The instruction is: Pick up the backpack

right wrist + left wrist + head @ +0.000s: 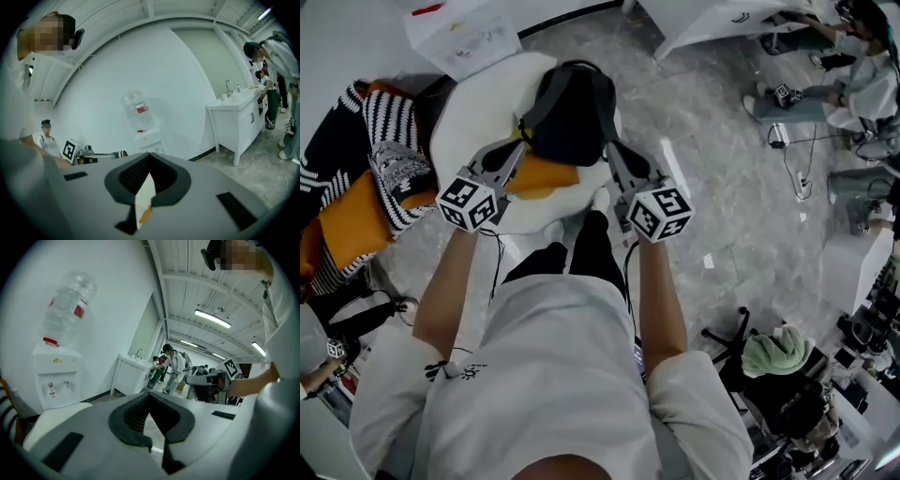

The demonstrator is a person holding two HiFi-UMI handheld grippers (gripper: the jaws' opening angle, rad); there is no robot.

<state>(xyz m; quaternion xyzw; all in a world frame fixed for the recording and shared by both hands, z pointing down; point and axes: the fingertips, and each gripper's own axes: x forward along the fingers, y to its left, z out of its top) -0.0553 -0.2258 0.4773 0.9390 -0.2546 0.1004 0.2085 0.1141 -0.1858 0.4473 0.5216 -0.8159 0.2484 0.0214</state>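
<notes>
Under head cam: black backpack (572,112) on white cushion (478,103), grey marble floor (712,169) around; left gripper (517,152) & right gripper (614,155) just beside its near edge. Left gripper view: jaws clenched, empty; water dispenser (56,376) far left. Right gripper view: same; sink cabinet (236,126) right.

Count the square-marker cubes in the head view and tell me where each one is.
4. One marker cube is on the left gripper, one on the right gripper, one at the upper right, and one at the lower left edge. Others may be hidden.
</notes>
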